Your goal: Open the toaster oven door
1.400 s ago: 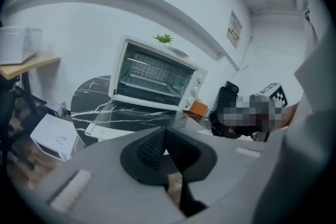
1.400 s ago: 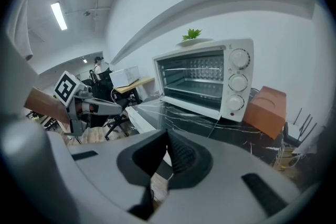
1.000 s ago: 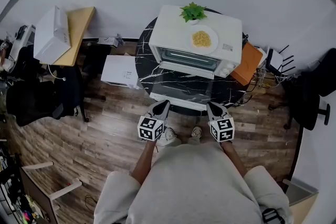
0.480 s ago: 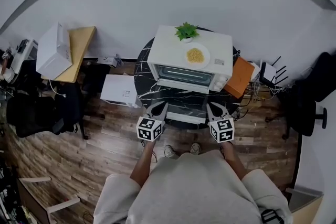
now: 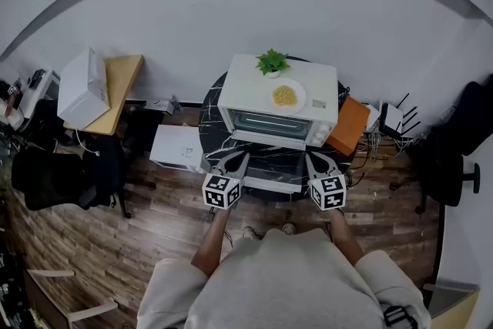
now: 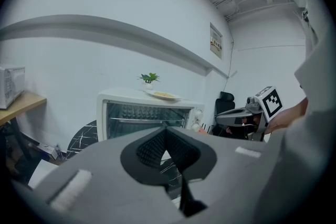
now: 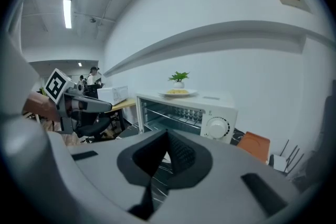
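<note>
A white wall [image 5: 231, 11] crossed by a grey curved band backs a round, black, marble-veined desk [image 5: 208, 108] on a wood-plank floor [image 5: 146, 204]. A wooden desk [image 5: 123, 88] stands left. Black office chairs [image 5: 54, 181] sit at both sides. A ceiling strip light [image 7: 67, 13] glows.

Office corner seen from above.
Potted plant [image 5: 271, 62] at one o'clock, plate of yellow food [image 5: 286, 96] just beside it; orange box [image 5: 347, 127] at three; wooden desk [image 5: 122, 88] at ten.

No text can be read. The wall sign [image 6: 216, 42] carries print too small to make out, and so does the small label [image 5: 319, 104] on top of the oven [image 5: 246, 88].
</note>
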Demonstrator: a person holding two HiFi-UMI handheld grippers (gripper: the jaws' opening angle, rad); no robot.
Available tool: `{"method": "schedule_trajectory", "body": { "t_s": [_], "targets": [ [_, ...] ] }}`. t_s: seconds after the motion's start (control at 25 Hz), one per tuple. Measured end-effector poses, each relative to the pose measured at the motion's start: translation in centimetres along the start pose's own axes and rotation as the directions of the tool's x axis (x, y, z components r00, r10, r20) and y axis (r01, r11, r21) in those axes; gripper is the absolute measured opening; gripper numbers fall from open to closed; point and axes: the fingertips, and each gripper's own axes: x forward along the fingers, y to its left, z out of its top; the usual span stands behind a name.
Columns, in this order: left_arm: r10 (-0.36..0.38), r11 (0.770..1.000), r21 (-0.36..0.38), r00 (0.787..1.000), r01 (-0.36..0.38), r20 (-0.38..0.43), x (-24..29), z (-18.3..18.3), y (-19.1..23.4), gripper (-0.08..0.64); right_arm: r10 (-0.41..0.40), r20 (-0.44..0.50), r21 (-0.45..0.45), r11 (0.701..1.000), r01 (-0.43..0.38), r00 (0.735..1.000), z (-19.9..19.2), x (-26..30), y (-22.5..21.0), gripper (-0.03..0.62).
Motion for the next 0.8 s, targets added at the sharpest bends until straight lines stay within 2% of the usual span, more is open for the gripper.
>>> {"method": "schedule_trajectory", "body": {
  "t_s": [0.8],
  "targets": [
    [-0.002,1.0,-0.009,1.0,0.002,0.017,0.4,0.68,-0.21,0.011,-0.004,-0.007,-0.003,1.0,0.004,1.0,-0.1,-0.2,0.37,0.012]
  ]
}}
